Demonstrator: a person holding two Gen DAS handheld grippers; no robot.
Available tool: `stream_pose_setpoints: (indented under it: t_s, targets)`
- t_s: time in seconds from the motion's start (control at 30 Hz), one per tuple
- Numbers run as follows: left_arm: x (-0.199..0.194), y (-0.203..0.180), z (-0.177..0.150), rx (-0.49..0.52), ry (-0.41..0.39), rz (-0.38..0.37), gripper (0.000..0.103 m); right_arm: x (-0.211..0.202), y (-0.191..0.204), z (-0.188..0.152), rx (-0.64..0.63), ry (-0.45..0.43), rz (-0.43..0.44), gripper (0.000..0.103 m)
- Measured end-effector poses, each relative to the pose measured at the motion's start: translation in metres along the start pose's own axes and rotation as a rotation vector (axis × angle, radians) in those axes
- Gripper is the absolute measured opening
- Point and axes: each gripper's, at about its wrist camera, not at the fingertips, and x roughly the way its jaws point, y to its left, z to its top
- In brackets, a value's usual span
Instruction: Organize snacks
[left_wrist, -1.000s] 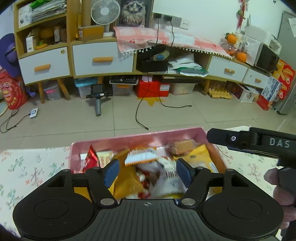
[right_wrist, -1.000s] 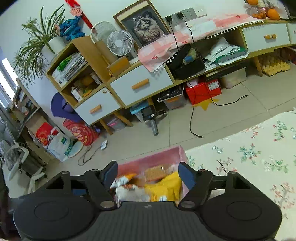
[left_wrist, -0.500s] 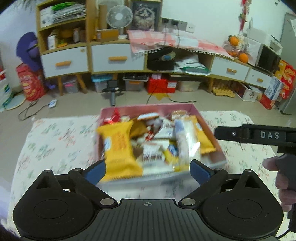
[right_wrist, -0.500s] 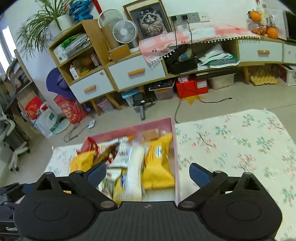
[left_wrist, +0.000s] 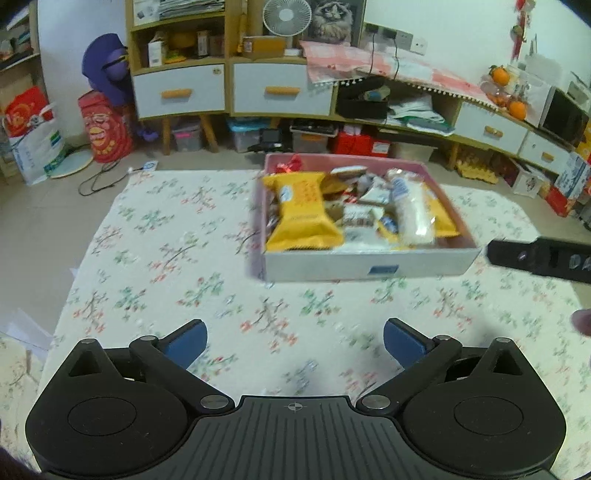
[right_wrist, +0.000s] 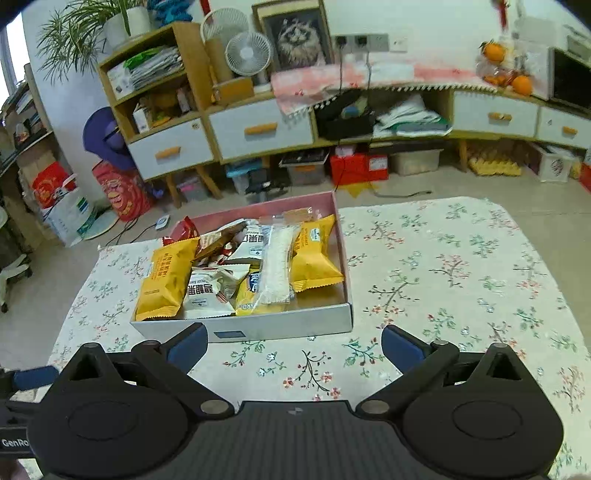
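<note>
right wrist view | snack box (right_wrist: 280, 326) sat near table's far edge, packed full | both grippers, left gripper (left_wrist: 294, 338) and right gripper (right_wrist: 293, 347), hung empty, jaws wide apart | tbh I'd grab single packets from above

"genro" in white on the black gripper body (right_wrist: 14, 439) at the left edge of right wrist view, cut off by frame. white snack bag (right_wrist: 207, 291) in the box has dark chinese chars, too small to read for sure. yellow bags (right_wrist: 166, 277) carry print, unreadable. blue label (right_wrist: 229, 335) on box front, blurred.
</note>
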Motion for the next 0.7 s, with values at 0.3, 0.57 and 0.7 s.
stream_pose_setpoints:
  t_s: [0.3, 0.57, 0.7]
  targets:
    - [-0.009, 0.004, -0.019, 0.017, -0.03, 0.045, 0.103, -0.009, 0.019, -0.025, -0.092, -0.019, -0.022, 0.077]
    - [-0.01, -0.005, -0.021, 0.014, -0.018, 0.038, 0.103, -0.012, 0.026, -0.042, -0.175, -0.009, -0.047, 0.077]
    - [-0.01, -0.009, -0.023, 0.017, -0.016, 0.046, 0.103, -0.014, 0.026, -0.045, -0.182, 0.007, -0.053, 0.077]
